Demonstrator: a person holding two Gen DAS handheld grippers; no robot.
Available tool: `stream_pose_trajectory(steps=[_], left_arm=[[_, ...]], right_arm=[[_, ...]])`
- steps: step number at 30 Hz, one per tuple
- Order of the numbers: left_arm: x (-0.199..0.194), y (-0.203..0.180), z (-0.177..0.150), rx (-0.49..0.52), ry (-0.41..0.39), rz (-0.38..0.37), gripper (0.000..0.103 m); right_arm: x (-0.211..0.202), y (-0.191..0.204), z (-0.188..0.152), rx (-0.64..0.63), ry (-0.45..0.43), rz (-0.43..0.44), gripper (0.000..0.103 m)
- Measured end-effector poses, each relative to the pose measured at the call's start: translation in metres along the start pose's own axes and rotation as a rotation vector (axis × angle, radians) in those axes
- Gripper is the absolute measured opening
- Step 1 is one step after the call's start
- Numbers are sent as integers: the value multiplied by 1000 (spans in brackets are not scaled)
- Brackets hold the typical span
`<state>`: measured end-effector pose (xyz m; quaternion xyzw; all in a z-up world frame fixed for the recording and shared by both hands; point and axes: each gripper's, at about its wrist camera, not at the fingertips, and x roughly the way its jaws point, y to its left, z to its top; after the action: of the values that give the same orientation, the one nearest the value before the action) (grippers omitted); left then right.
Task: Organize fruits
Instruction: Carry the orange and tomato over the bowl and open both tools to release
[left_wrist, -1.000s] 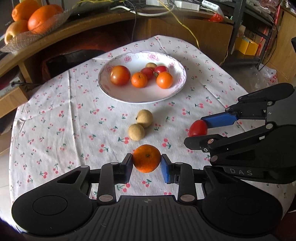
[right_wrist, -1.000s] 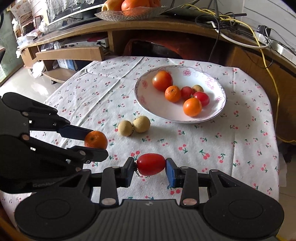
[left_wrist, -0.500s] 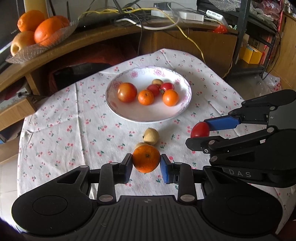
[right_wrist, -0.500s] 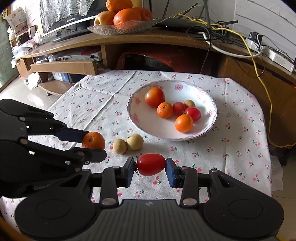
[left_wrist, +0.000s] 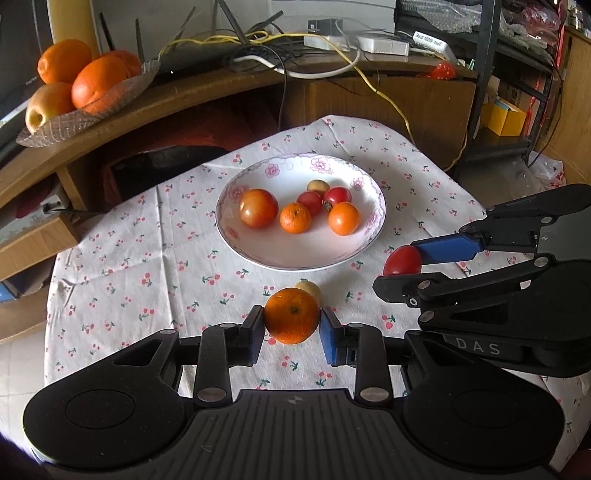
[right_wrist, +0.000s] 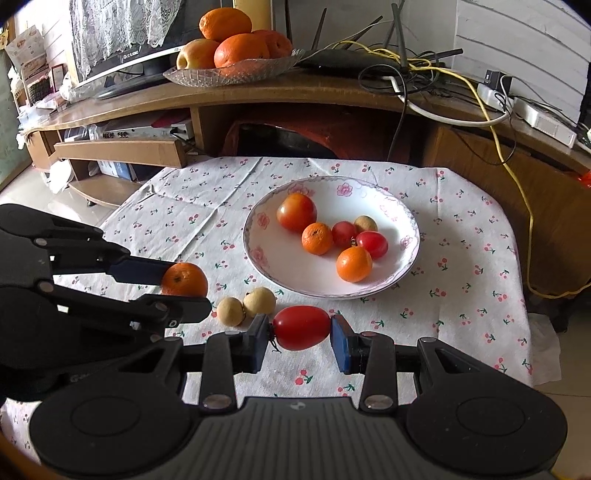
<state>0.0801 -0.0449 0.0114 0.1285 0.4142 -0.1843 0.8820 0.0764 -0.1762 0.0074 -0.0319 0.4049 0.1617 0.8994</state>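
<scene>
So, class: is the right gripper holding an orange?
No, the right gripper is shut on a red tomato; the left gripper has the orange.

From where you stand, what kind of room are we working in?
Most likely a home living room: a small table under a cherry-print tablecloth, a wooden TV stand carrying a screen, a glass fruit dish, and router cables.
</scene>
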Motion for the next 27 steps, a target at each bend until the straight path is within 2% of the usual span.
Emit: stream_pose_trajectory(steps=[15, 27], left_arm=[[-1, -1, 11, 16, -32, 26, 38], [11, 4, 38, 15, -80, 41, 38]], right_arm=[[-3, -4, 9, 17, -27, -26, 37], [6, -20, 34, 41, -71, -54, 37]])
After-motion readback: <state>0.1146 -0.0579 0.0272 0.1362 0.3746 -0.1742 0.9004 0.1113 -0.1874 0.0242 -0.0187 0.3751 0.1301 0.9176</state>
